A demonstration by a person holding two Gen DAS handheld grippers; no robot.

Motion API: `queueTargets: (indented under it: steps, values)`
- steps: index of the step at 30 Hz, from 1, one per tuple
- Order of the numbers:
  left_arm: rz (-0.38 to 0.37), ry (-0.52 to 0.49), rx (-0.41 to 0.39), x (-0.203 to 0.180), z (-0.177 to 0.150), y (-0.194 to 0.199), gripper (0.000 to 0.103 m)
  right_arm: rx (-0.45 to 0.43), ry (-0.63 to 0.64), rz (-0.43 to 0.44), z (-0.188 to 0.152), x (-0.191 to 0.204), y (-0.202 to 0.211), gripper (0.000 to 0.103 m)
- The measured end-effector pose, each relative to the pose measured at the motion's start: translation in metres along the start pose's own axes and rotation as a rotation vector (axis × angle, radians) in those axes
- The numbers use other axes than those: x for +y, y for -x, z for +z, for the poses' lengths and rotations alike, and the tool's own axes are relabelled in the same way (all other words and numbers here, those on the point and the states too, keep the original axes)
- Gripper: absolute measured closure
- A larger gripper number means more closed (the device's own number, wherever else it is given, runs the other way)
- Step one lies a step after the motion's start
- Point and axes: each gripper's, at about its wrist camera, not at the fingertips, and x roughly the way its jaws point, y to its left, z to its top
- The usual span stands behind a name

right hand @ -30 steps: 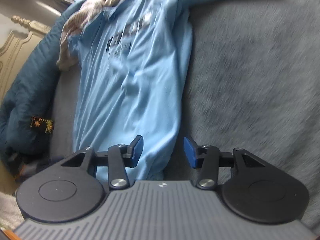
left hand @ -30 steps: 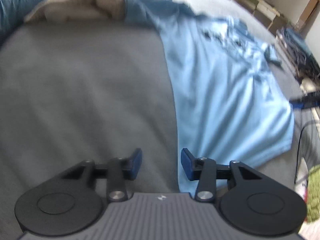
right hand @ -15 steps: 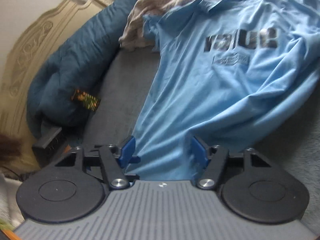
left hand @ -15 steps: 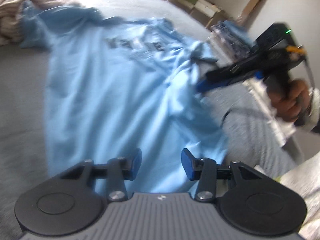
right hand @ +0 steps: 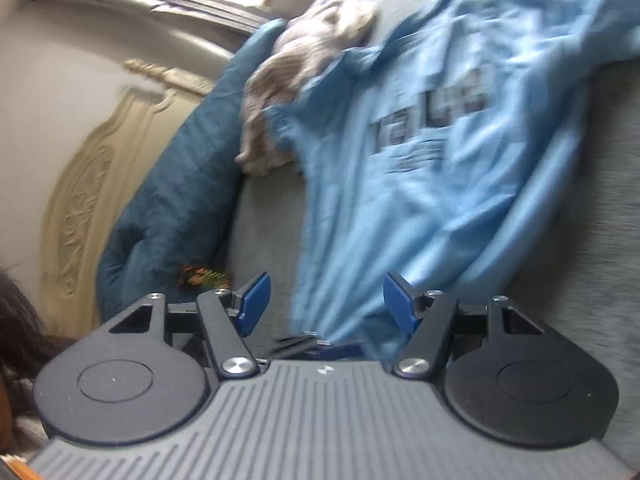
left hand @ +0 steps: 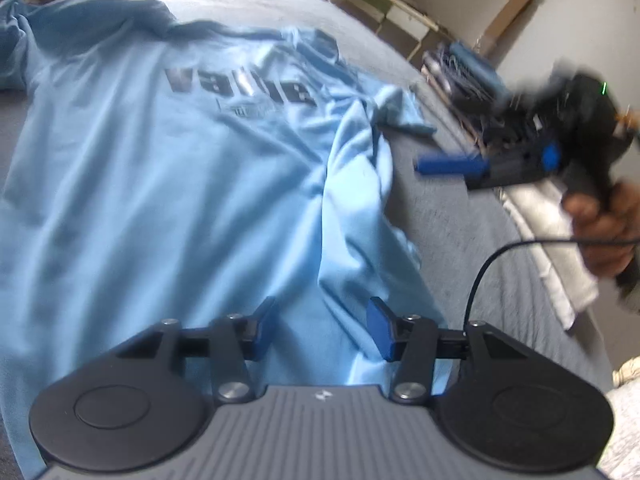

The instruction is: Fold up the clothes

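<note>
Item 1: light blue T-shirt [left hand: 168,184], dark lettering on the chest, spread print-up and creased across a grey bedcover [left hand: 460,232]. A raised fold runs along its right side; the hem lies nearest the left wrist camera.

Item 2: left gripper [left hand: 322,326], blue pads apart, nothing between them, poised over the near hem of the T-shirt.

Item 3: right gripper [right hand: 326,300], jaws wide apart, empty, over the near edge of the T-shirt. In the left wrist view it [left hand: 452,166] shows blurred at right, off the cloth above the bedcover, held by a hand [left hand: 604,224] with a black cable [left hand: 492,264] trailing below.

Item 4: beige knitted garment [right hand: 296,76], bunched at the far end, touching the T-shirt's shoulder.

Item 5: dark teal quilt [right hand: 180,196], heaped along the left, against a carved cream headboard [right hand: 88,200].

Item 6: cluttered shelving [left hand: 460,68] at far right, details indistinct.
</note>
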Motion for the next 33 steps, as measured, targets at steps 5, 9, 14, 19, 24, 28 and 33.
queueTargets:
  steps: [5, 9, 14, 19, 24, 28, 33]
  values:
    - [-0.065, 0.034, -0.040, 0.002, 0.012, 0.012, 0.050, 0.041, -0.039, -0.094, -0.016, -0.032, 0.010, 0.042]
    - [-0.163, 0.072, -0.069, -0.001, 0.021, 0.013, 0.043, 0.085, 0.002, -0.095, -0.030, -0.031, 0.001, 0.046]
    - [-0.132, 0.095, -0.039, -0.001, 0.028, -0.008, 0.053, 0.112, 0.112, -0.076, -0.040, -0.014, -0.004, 0.080]
    - [-0.055, 0.226, 0.010, 0.028, 0.023, -0.024, 0.070, 0.138, 0.222, -0.058, -0.050, 0.004, -0.009, 0.099]
    - [-0.051, 0.265, -0.006, 0.044, 0.019, -0.020, 0.077, 0.165, 0.330, -0.039, -0.060, 0.022, -0.015, 0.101]
    - [-0.029, 0.205, -0.008, 0.043, 0.018, -0.021, 0.084, 0.193, 0.311, -0.049, -0.058, 0.024, -0.022, 0.097]
    - [-0.030, 0.181, -0.020, 0.043, 0.014, -0.020, 0.084, 0.141, 0.056, -0.046, -0.045, -0.008, -0.016, 0.089]
